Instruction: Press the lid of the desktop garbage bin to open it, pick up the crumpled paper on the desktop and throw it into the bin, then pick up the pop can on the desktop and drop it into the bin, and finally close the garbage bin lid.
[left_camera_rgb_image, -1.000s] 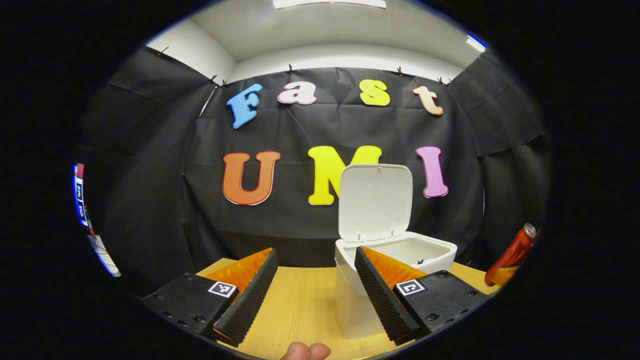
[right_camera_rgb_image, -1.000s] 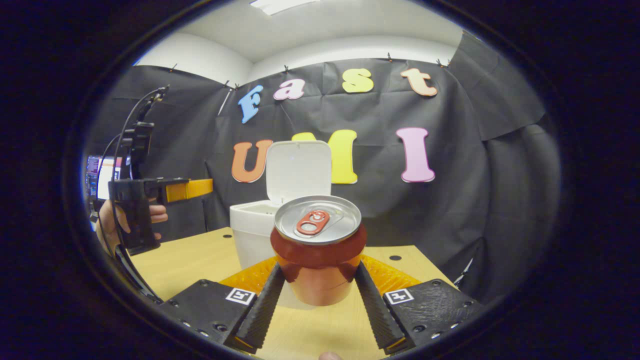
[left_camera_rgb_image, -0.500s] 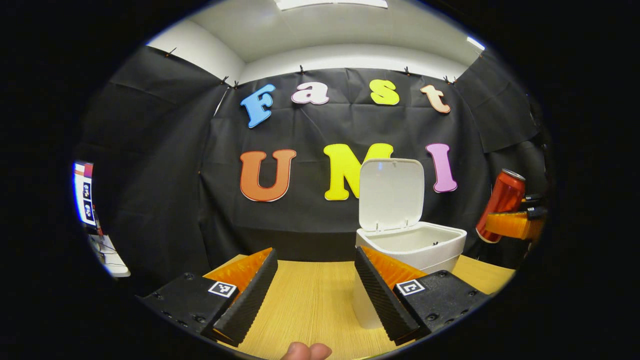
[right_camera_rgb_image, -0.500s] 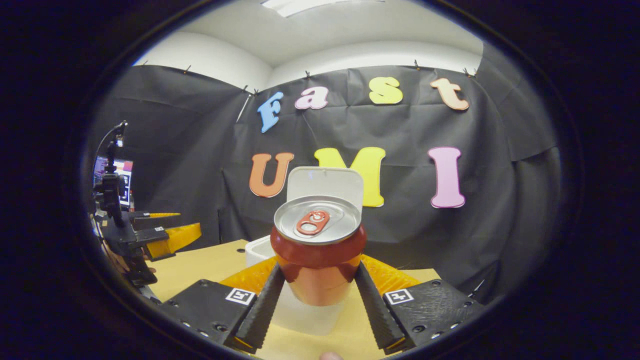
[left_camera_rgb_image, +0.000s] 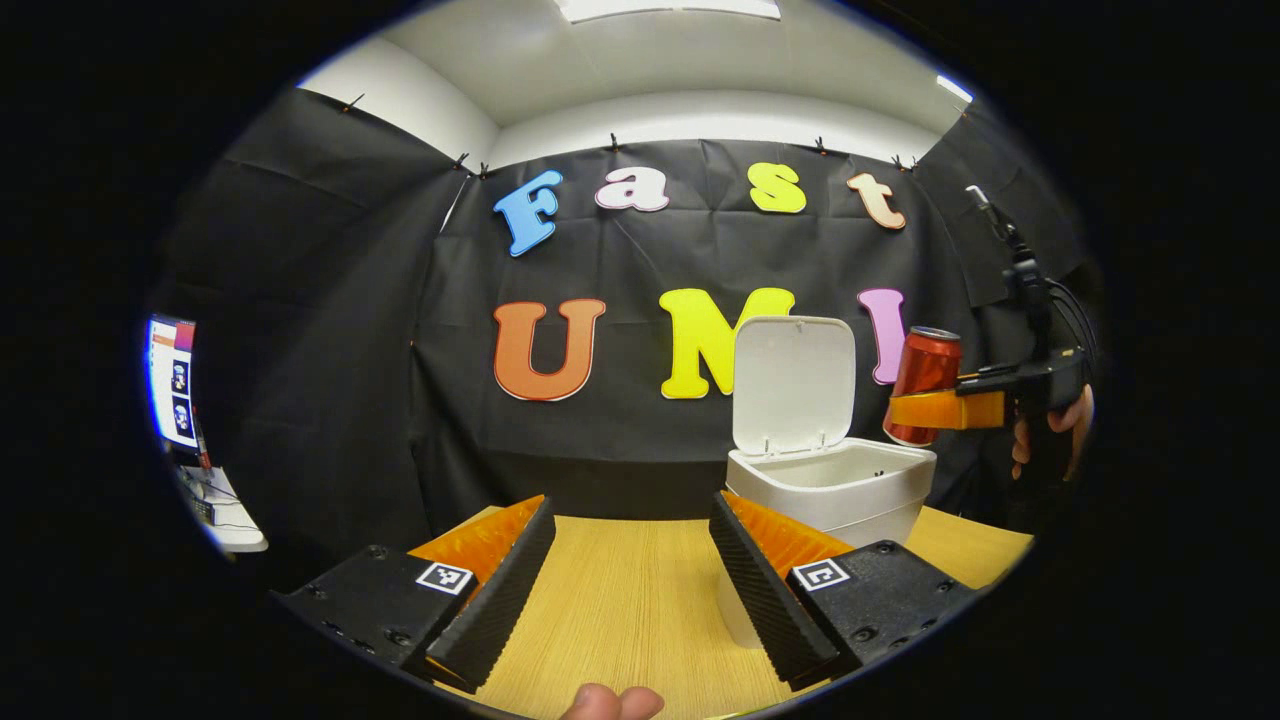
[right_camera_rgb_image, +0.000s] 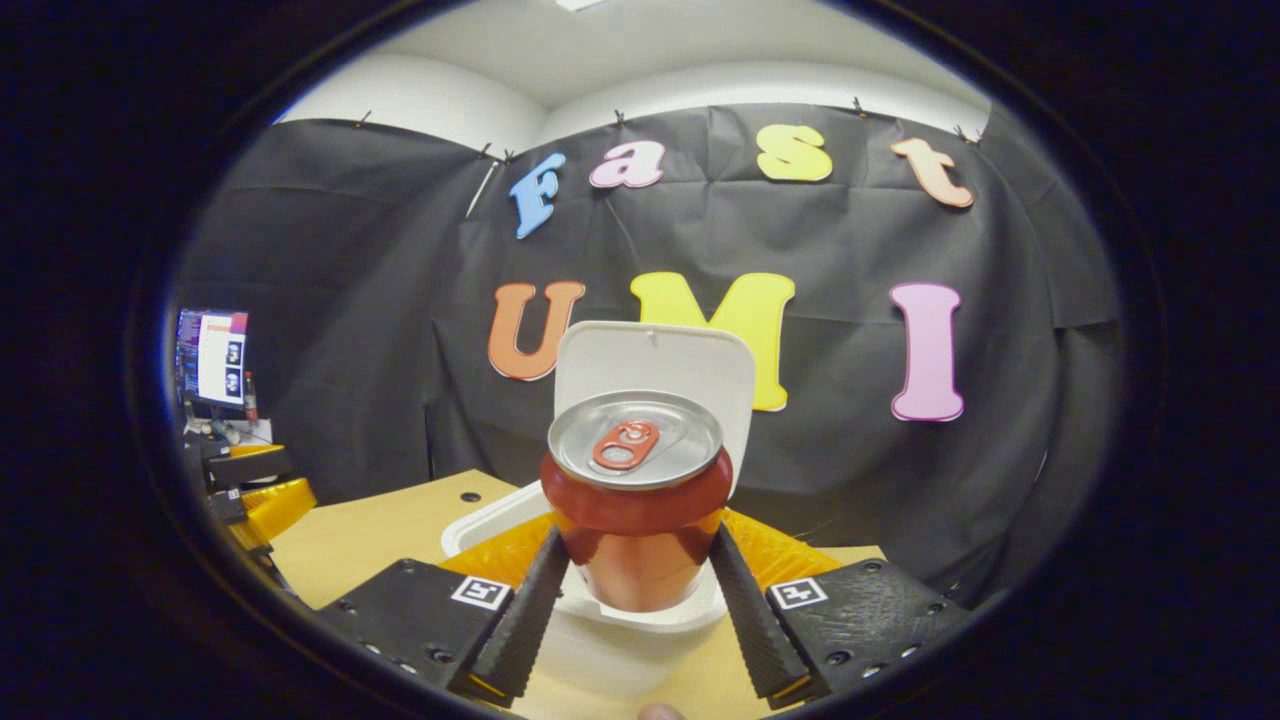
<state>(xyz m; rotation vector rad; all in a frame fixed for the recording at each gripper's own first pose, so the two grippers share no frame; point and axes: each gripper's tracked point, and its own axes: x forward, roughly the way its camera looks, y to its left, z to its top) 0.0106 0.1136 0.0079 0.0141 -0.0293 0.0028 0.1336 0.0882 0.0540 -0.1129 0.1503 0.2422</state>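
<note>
The right claw (right_camera_rgb_image: 632, 585), clamped on the upright red aluminium pop can (right_camera_rgb_image: 634, 500) above the open white plastic bin (right_camera_rgb_image: 500, 520), should centre it over the opening before releasing, while the left claw (left_camera_rgb_image: 632, 570) waits apart.

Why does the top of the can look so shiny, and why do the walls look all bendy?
Right gripper view: the pop can has a metal top that mirrors the ceiling light. Both views: fisheye lenses curve the booth's wall. Left gripper view: soft glare on the bin lid.

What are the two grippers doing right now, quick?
Left gripper: open, holding nothing, above the wooden desktop.
Right gripper: shut on the red pop can, held over the open white garbage bin.
</note>
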